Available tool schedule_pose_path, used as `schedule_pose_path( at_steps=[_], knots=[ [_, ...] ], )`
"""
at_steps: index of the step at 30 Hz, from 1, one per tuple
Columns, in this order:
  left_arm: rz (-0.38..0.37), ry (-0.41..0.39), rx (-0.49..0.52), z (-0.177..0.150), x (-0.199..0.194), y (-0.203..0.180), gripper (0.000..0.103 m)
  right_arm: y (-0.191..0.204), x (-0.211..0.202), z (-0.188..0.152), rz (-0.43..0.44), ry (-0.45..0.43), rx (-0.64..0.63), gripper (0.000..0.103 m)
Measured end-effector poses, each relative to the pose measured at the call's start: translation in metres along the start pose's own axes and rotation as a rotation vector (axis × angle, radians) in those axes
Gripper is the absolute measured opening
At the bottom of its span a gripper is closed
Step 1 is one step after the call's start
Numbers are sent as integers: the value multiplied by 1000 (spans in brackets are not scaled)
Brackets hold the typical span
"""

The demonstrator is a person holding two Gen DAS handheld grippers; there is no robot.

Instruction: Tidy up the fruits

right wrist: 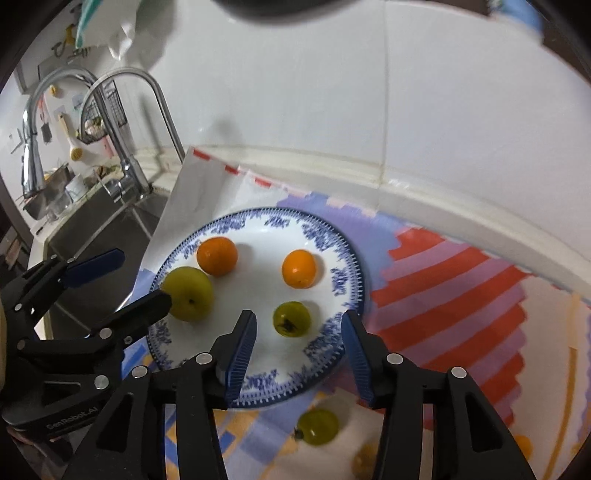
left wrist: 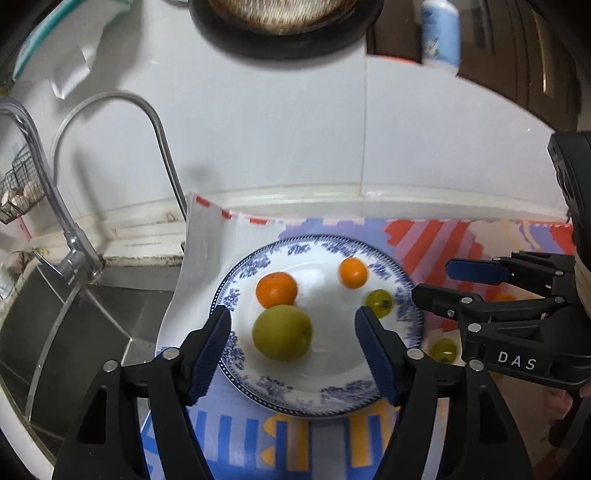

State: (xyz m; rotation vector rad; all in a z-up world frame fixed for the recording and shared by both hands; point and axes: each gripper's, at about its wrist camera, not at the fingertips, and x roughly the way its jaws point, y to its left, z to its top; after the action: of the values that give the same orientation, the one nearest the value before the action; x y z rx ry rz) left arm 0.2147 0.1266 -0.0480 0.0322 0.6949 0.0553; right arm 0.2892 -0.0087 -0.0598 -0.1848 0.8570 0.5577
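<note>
A blue-and-white plate holds a large green fruit, two oranges and a small green fruit. Another small green fruit lies on the mat off the plate's rim. My left gripper is open above the plate, its jaws either side of the large green fruit. My right gripper is open and empty above the small green fruit on the plate; it also shows in the left wrist view.
A colourful patterned mat covers the counter against a white tiled wall. A steel sink with curved taps lies to the left. Small orange fruits lie on the mat at the right. A dark round pan hangs overhead.
</note>
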Motion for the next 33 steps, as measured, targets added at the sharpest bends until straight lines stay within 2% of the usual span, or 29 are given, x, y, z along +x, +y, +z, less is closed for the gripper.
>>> schedule_pose_path(
  at_steps=[3, 10, 12, 20, 24, 33],
  knots=[
    [-3, -36, 4, 0, -18, -8, 74, -2, -26, -6, -32, -47, -1, 55],
    [-15, -114, -14, 0, -63, -26, 79, -8, -78, -20, -81, -134, 15, 60],
    [-24, -138, -14, -2, -77, -33, 81, -9, -91, -25, -94, -155, 20, 65],
    [-47, -195, 5, -14, -117, -57, 87, -17, -147, -52, -175, -240, 67, 75],
    [-67, -198, 21, -21, -126, -68, 89, -20, -169, -68, -207, -265, 87, 79],
    [-94, -221, 78, -33, -134, -97, 90, -32, -190, -99, -272, -269, 123, 79]
  ],
)
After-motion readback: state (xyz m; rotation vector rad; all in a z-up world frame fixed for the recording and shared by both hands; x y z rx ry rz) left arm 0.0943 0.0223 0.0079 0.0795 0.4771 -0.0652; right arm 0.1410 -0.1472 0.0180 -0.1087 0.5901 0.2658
